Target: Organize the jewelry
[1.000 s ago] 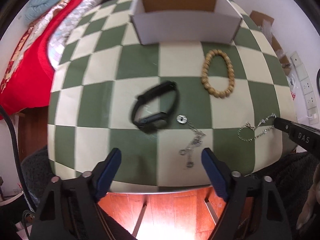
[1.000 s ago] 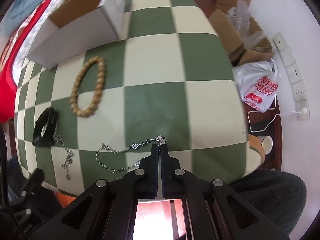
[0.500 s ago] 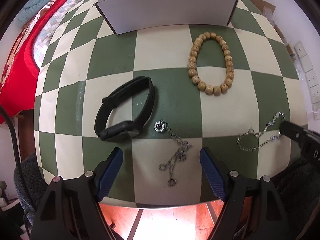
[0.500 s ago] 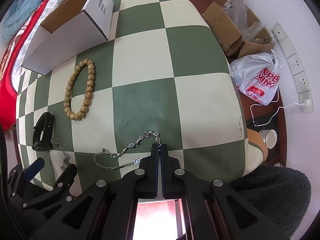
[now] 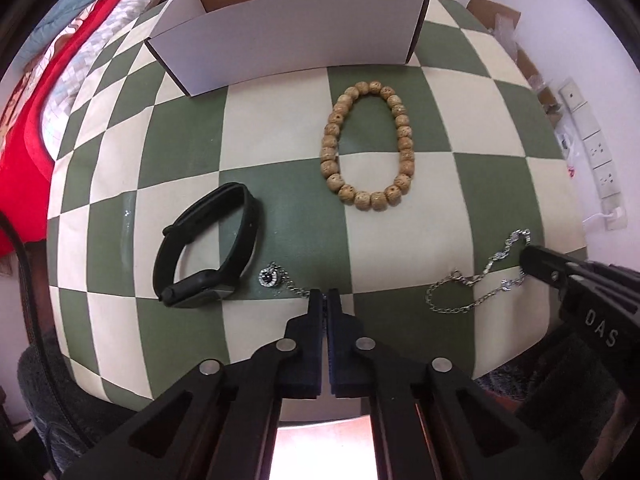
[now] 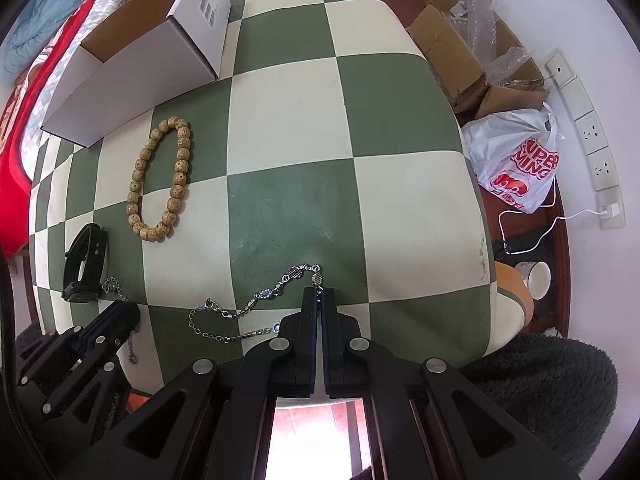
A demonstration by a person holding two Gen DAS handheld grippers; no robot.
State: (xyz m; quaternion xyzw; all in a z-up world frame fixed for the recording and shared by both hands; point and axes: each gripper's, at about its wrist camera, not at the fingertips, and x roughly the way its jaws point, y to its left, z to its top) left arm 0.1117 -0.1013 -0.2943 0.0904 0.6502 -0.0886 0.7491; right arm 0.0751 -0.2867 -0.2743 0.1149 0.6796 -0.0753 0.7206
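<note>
The left claw (image 5: 325, 294) pinches the pendant chain (image 5: 294, 289) beside the black watch (image 5: 208, 250). The right claw (image 6: 319, 292) pinches the silver bracelet (image 6: 256, 308).

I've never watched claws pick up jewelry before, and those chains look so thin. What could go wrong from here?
Both claws are shut on thin chains, so a few slips seem possible:
1. The left claw pinches the pendant necklace, which lies against the black wristband; lifting might drag the band.
2. The right claw grips only one end of the silver bracelet, so it may slip out.
3. Dangling chains might catch the white box wall.
</note>
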